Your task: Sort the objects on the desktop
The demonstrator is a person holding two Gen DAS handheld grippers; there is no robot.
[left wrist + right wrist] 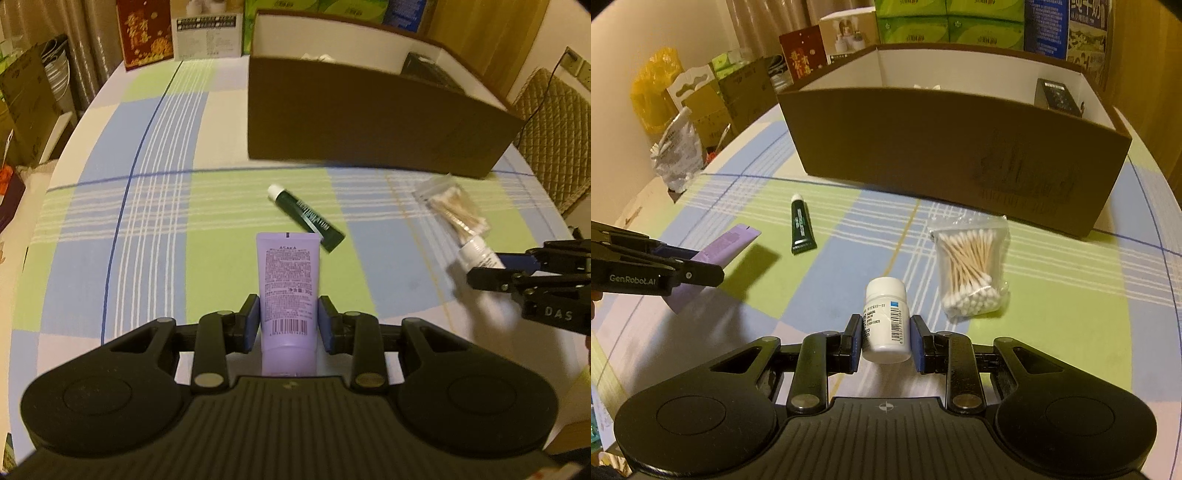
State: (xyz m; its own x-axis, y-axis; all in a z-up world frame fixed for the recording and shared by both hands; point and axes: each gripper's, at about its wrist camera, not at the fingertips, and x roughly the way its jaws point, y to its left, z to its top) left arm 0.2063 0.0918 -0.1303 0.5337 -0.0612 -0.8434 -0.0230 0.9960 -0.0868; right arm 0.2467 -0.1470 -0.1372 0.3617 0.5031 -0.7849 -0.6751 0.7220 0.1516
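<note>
My left gripper (289, 325) is shut on a purple tube (288, 291), held above the checked tablecloth; it also shows in the right wrist view (713, 258). My right gripper (885, 341) is shut on a white pill bottle (886, 319), also seen in the left wrist view (478, 256). A dark green tube (308, 218) with a white cap lies on the cloth ahead (801, 225). A clear bag of cotton swabs (971, 267) lies to the right (452, 206). A brown cardboard box (953, 147), open on top, stands behind them (369, 122).
The box holds a dark object (1058, 94) at its right end and something white at the back. Printed cartons (949, 22) stand behind the box. Bags and boxes (683, 122) crowd the floor at left. A quilted chair (554, 133) stands at the table's right.
</note>
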